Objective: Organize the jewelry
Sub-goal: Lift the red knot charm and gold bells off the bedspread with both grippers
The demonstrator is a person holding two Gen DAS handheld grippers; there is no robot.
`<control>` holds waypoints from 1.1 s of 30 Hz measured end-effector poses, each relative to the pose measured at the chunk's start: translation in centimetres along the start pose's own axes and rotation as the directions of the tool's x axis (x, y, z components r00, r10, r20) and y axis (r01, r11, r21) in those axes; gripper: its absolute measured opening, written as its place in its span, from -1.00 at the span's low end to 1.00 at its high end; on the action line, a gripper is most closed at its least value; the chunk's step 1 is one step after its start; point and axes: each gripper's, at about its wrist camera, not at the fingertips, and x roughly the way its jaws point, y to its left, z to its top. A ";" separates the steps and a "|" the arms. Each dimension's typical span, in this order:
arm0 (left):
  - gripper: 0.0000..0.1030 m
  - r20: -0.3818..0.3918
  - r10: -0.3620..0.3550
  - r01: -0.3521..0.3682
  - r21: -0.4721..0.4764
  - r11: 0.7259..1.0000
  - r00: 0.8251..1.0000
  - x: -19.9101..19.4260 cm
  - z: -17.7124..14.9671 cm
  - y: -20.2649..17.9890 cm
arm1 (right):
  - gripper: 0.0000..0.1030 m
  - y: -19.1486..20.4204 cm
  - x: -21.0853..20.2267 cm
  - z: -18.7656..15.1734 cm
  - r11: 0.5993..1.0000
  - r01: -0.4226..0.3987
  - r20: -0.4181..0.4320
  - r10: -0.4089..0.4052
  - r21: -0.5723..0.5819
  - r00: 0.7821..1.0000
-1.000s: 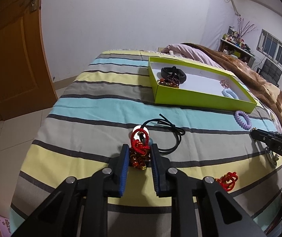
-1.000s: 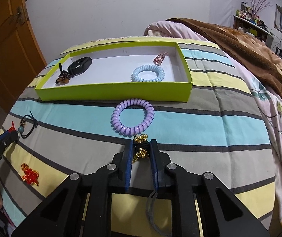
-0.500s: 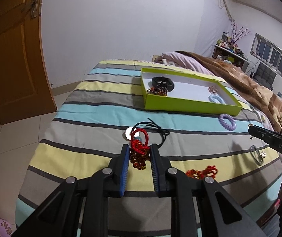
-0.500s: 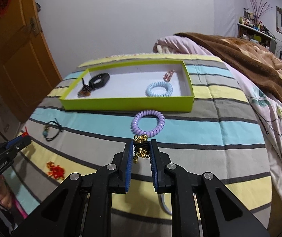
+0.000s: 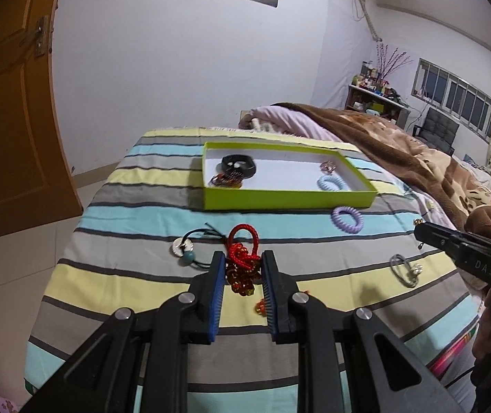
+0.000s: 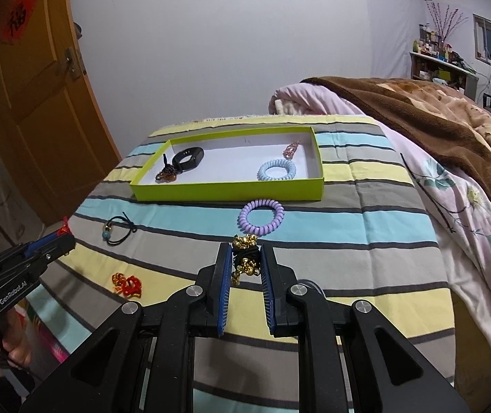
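Left tongs (image 5: 243,272): closed on red knot charm (image 5: 242,258), lower centre | right tongs (image 6: 245,263): closed on gold-bell tie (image 6: 243,258) | green box (image 6: 231,191): upper centre, on bed (image 6: 365,227).

Striped bedspread (image 5: 135,203), brown blanket (image 6: 427,117), wooden door (image 5: 8,130), cluttered shelf (image 5: 376,93), window (image 5: 451,93)

Lime-green tray (image 6: 231,191), lilac coil hair tie (image 6: 262,217), pale-blue coil hair tie (image 6: 276,170), yellow-grey-turquoise striped bedspread (image 6: 365,220).
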 end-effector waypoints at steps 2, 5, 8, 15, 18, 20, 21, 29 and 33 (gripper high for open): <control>-0.58 0.007 -0.004 0.004 0.004 1.000 1.000 -0.2 0.2 -0.4 | -0.67 0.0 -0.5 0.0 1.000 -0.002 0.010 0.002 0.001 1.000; -0.58 0.010 -0.007 0.007 0.006 1.000 1.000 -0.3 0.3 -0.8 | -0.67 -0.1 -1.2 0.1 1.000 -0.004 0.024 0.004 0.000 1.000; -0.58 0.013 -0.007 0.007 0.010 1.000 1.000 -0.3 0.4 -1.2 | -0.67 -0.1 -1.6 0.2 1.000 -0.006 0.033 0.006 -0.002 0.999; -0.58 0.016 -0.006 0.006 0.013 1.000 1.000 0.0 0.7 -1.5 | -0.67 0.1 -2.0 0.4 1.000 -0.008 0.046 0.008 -0.012 0.999; -0.58 0.015 -0.006 0.006 0.012 1.000 1.000 0.2 0.9 -1.6 | -0.67 0.2 -1.9 0.7 1.000 -0.006 0.048 0.007 -0.018 0.999; -0.58 0.016 -0.009 0.009 0.010 1.000 1.000 0.3 1.0 -1.6 | -0.67 0.3 -1.8 0.8 1.000 -0.006 0.048 0.007 -0.021 0.999; -0.58 0.016 -0.010 0.010 0.010 1.000 1.000 0.4 1.1 -1.6 | -0.67 0.4 -1.7 0.8 1.000 -0.007 0.049 0.008 -0.024 0.999; -0.58 0.017 -0.018 0.018 0.026 1.000 1.000 1.5 2.2 -2.0 | -0.67 0.5 -1.0 1.5 0.999 0.000 0.050 0.002 -0.039 0.999; -0.58 0.023 -0.018 0.017 0.034 0.999 1.000 2.1 2.9 -2.2 | -0.67 0.5 -0.4 2.2 0.999 0.006 0.053 -0.004 -0.048 0.999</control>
